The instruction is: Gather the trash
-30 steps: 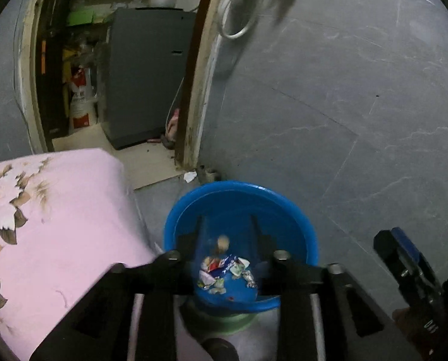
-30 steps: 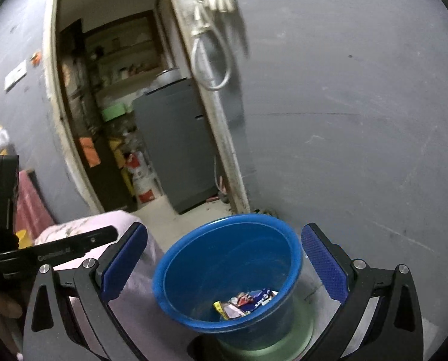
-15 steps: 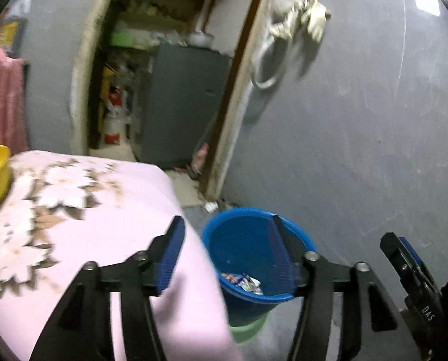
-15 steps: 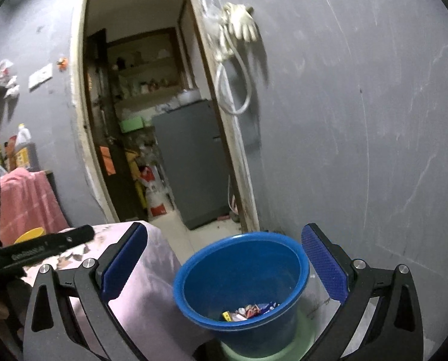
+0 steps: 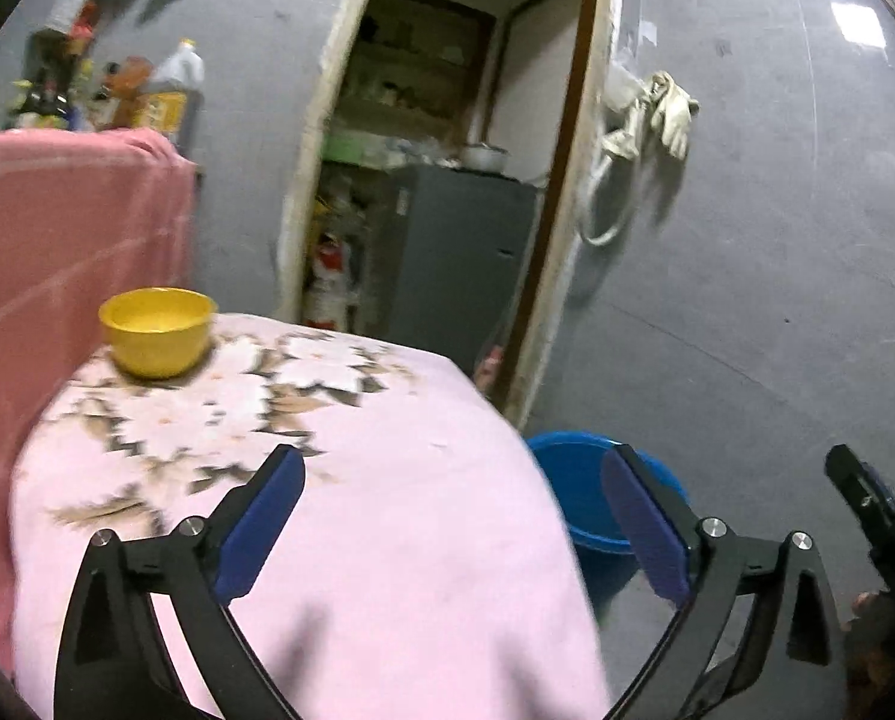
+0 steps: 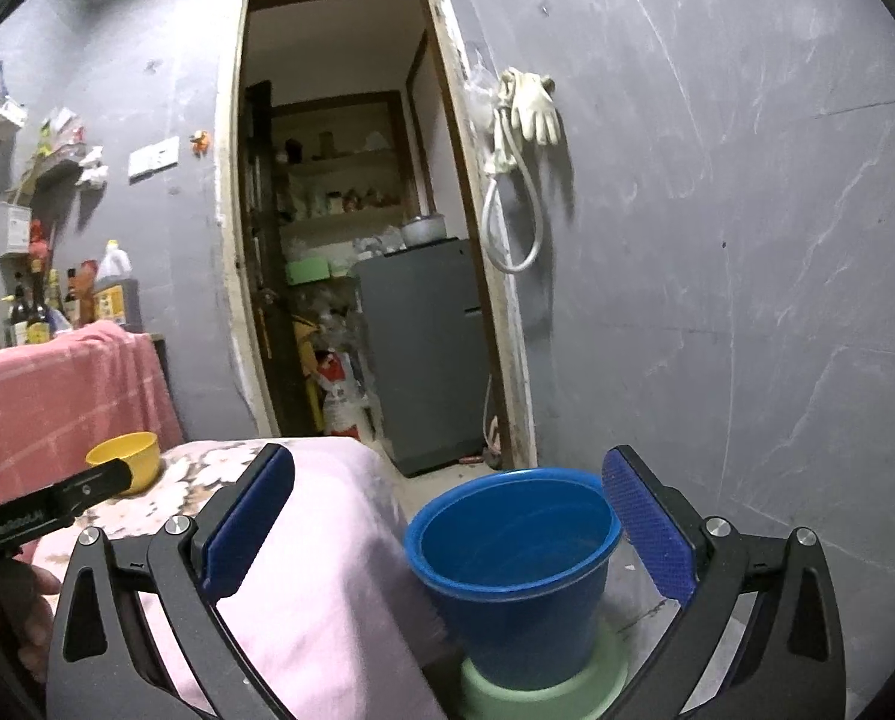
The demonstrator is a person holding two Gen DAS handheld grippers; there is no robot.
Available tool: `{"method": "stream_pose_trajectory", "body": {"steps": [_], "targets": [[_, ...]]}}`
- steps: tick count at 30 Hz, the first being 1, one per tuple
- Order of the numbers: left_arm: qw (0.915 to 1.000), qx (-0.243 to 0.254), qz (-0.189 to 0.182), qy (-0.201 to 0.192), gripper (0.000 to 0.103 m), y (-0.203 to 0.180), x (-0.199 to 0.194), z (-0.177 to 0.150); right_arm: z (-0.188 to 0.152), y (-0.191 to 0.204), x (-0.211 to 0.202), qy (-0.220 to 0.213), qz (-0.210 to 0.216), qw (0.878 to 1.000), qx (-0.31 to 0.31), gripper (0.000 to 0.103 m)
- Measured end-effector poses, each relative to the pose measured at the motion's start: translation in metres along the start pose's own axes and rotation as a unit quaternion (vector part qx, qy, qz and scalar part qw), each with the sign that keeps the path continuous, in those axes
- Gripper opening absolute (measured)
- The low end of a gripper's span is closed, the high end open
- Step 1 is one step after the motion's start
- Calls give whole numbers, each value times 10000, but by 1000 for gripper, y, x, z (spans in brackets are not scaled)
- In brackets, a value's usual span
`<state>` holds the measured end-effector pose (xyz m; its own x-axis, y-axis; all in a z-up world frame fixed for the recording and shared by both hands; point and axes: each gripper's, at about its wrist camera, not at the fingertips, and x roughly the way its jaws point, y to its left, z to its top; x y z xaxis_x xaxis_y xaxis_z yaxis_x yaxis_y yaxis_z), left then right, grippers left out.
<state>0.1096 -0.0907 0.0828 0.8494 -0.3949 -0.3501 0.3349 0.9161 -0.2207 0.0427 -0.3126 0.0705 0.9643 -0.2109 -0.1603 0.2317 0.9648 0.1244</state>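
Over on the left, the yellow bowl (image 5: 158, 331) is all that sits on the pink-covered desk (image 5: 351, 516) — no trash visible there. Left gripper (image 5: 453, 516) hovers with jaws spread, holding nothing. Further right, right gripper (image 6: 447, 516) is likewise wide and bare, facing the blue bin (image 6: 513, 564) on the floor; looks nearly finished.

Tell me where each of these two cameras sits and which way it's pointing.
Left wrist: on the left gripper, jaws open, looking across the pink table at the yellow bowl and doorway; the right gripper shows at the right edge.
Right wrist: on the right gripper, jaws open, looking at the blue bin and doorway; the left gripper and hand show at left.
Shared: bin, bowl, table, glove.
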Motion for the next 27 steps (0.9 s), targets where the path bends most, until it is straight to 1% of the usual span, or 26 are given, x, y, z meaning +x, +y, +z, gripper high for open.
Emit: {"method": "stream_pose_trajectory", "body": {"steps": [2,4,11,18,27], "targets": [[9997,95,183,-89,101,4,-15,-7,-3,6,-7,-34,2,10000,-43,103],[9994,176,280,-140,101,8,-28,-15,-7,12,-15,-55,35,10000,-75,103],[9983,176,522,-196,101,23,-49,-41,-25,25,-38,-141,9,9998,-134,103],[9971,299,648,-258,101,31,-59,-57,-36,34,-50,-216,-94,9994,-261,103],[9961,240,751,-407,101,41,-66,-77,-60,38,-47,-5,-249,9995,-218,103]]}}
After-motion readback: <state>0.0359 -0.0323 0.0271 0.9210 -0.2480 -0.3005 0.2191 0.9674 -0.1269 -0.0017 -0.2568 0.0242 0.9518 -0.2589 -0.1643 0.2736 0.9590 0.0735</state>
